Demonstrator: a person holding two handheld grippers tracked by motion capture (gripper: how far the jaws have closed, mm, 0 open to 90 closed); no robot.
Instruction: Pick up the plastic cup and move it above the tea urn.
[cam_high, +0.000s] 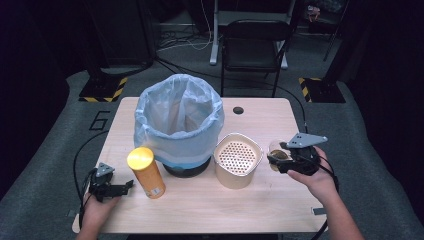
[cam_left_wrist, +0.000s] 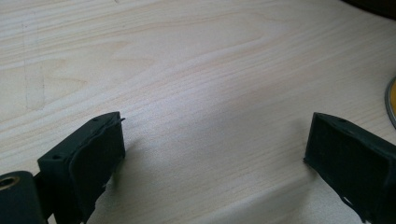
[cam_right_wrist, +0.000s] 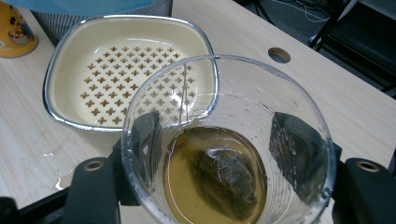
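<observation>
Right gripper (cam_high: 278, 159), at the right of the high view, holds a clear glass (cam_right_wrist: 224, 140) with its fingers (cam_right_wrist: 292, 149) pressed on opposite sides of the wall. The glass is upright, raised off the worktop (cam_high: 200, 200), and contains amber liquid with a tea bag (cam_right_wrist: 229, 179) sunk at the bottom. In the right gripper view the glass occupies the lower centre of the frame, just in front of a cream strainer bowl (cam_right_wrist: 126, 70) with a perforated floor, which sits at upper left. Left gripper (cam_high: 129, 186), at lower left of the high view, rests low over the worktop with its fingers (cam_left_wrist: 93, 158) spread wide around bare wood. A yellow canister (cam_high: 146, 172) stands just right of it. A bin lined with a pale blue bag (cam_high: 179, 122) stands at centre, behind the canister and the bowl.
</observation>
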